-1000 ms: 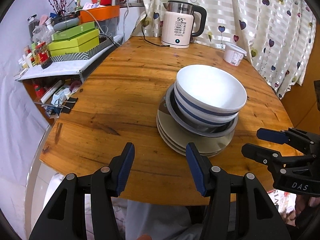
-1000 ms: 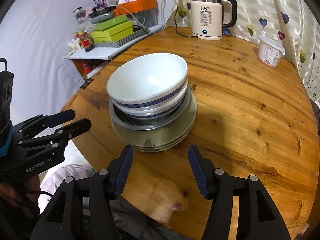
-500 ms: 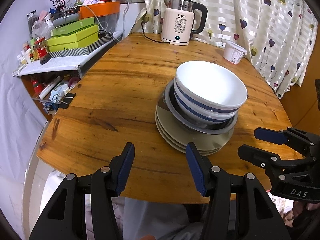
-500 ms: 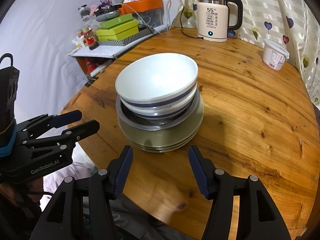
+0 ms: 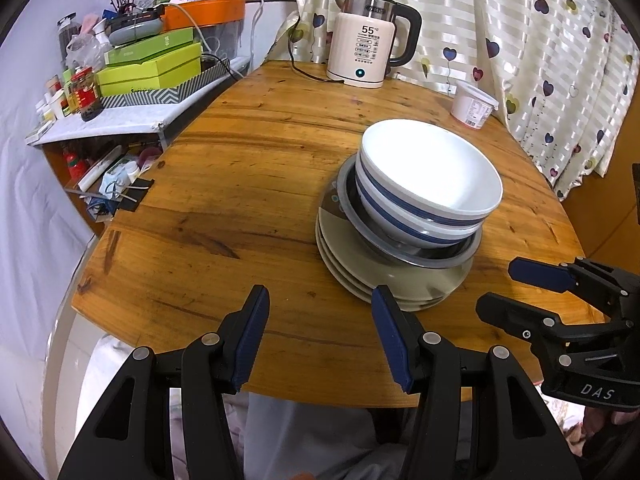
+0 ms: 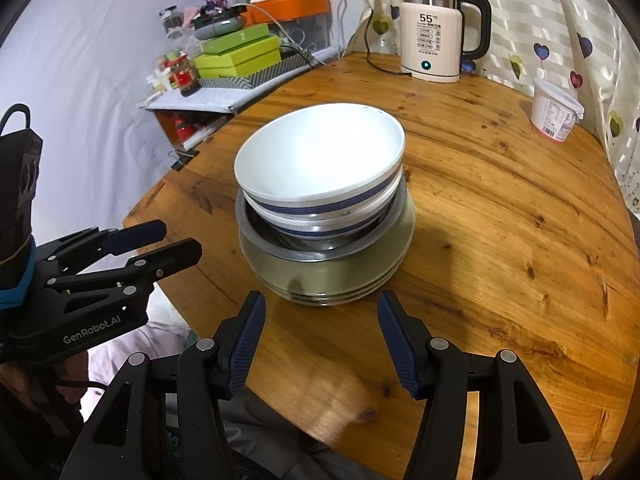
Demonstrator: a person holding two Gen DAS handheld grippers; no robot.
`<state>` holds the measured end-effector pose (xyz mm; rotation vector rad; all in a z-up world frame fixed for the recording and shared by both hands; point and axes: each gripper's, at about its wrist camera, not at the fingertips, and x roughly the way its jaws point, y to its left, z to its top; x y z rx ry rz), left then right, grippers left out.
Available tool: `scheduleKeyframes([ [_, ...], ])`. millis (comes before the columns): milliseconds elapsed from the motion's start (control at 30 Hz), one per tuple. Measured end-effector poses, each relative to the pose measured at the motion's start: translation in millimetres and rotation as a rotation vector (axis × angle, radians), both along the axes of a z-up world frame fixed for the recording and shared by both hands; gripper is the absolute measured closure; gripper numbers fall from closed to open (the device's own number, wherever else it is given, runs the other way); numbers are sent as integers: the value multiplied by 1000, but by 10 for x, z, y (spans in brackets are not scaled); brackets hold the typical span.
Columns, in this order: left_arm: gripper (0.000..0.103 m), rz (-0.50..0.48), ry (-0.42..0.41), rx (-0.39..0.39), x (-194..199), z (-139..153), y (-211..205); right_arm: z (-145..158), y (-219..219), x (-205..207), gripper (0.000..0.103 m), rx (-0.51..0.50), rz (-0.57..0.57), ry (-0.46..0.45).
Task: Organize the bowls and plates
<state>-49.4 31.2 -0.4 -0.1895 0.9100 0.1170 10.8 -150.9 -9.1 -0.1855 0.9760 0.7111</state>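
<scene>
A stack stands on the round wooden table (image 5: 248, 184): white bowls with blue bands (image 5: 430, 176) nested in a steel bowl (image 5: 424, 258), on several grey-green plates (image 5: 360, 272). The same stack shows in the right wrist view: bowls (image 6: 320, 160), steel bowl (image 6: 280, 246), plates (image 6: 332, 280). My left gripper (image 5: 320, 316) is open and empty, near the table's front edge, left of the stack. My right gripper (image 6: 320, 320) is open and empty, just in front of the plates. Each gripper shows in the other's view, the right (image 5: 516, 288) and the left (image 6: 172, 240).
A cream electric kettle (image 5: 370, 42) with its cord stands at the table's far edge. A white lidded tub (image 5: 472, 105) sits at the far right by the curtain. A cluttered shelf with green boxes (image 5: 150, 66) stands left of the table.
Both grippers have drawn back a little toward the table's front edge and stayed open. The stack has not moved.
</scene>
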Motion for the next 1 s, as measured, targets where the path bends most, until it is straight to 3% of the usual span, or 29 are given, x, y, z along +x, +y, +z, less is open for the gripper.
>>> scheduleKeyframes([
  [1000, 49, 4, 9, 9, 13, -17, -1, -10, 79, 20, 44, -12, 20, 11],
])
